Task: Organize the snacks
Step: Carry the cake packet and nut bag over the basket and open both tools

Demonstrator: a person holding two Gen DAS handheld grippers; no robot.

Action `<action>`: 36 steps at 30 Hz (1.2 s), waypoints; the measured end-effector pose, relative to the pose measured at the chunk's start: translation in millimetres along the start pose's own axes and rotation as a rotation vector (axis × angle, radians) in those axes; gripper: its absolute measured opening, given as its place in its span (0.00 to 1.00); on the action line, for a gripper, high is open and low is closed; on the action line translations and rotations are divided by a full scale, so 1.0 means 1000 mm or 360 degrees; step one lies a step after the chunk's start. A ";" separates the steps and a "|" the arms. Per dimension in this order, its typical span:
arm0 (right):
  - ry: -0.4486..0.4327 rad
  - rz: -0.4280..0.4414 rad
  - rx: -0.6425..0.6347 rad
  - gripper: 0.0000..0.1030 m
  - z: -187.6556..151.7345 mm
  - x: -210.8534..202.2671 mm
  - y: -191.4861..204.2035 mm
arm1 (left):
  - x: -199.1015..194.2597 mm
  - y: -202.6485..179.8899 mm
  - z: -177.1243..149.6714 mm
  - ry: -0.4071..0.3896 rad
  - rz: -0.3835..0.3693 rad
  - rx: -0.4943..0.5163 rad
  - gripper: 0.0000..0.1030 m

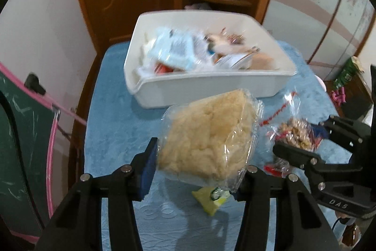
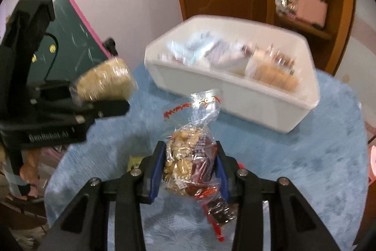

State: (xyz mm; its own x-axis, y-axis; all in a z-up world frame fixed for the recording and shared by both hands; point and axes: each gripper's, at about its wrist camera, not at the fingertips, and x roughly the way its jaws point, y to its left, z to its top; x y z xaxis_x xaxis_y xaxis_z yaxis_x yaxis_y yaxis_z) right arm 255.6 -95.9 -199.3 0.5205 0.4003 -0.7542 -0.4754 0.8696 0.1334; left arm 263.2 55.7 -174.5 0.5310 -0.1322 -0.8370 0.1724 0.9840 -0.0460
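Down at the bottom center, the left gripper (image 1: pixel 197 171) pinches a wrapped cake (image 1: pixel 206 135) and the right gripper (image 2: pixel 189 171) squeezes a nut bag (image 2: pixel 188 157), both short of the white bin (image 1: pixel 258 86). Slippery plastic could slide loose mid-carry.

A table covered with a blue fuzzy cloth (image 1: pixel 112 114) is carrying the things; a white bin (image 1: pixel 204 91) with snack packets inside is sitting on its far part; a small yellow packet (image 1: pixel 211 200) is lying on the near part.
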 end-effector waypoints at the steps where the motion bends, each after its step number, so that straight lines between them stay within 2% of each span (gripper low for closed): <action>1: -0.0042 -0.0005 -0.0001 0.39 0.006 -0.012 0.000 | -0.007 -0.005 0.005 -0.0022 -0.0002 0.0023 0.48; 7: -0.0200 -0.0057 -0.0024 0.39 0.036 -0.048 -0.002 | -0.031 -0.024 0.036 -0.0101 -0.0005 0.0102 0.48; 13: -0.0350 -0.0123 -0.0027 0.39 0.074 -0.079 -0.013 | -0.046 -0.038 0.076 -0.0188 0.0042 0.0172 0.48; 21: -0.0503 -0.0192 0.0001 0.39 0.122 -0.096 -0.025 | -0.055 -0.043 0.131 -0.0312 0.0126 0.0189 0.48; 27: -0.0535 -0.0220 0.0056 0.39 0.151 -0.092 -0.038 | -0.036 -0.034 0.166 -0.0317 0.0198 0.0138 0.48; 36: -0.0472 -0.0272 0.0226 0.39 0.191 -0.051 -0.074 | 0.017 -0.017 0.210 -0.0268 0.0288 0.0039 0.48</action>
State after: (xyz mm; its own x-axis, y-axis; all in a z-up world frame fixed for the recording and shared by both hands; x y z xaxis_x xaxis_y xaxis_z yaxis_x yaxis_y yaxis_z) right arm 399.8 -125.5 -48.0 0.7768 0.2938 -0.5570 -0.2715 0.9543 0.1248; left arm 443.3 11.4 -73.6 0.6856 0.0257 -0.7275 0.0807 0.9905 0.1111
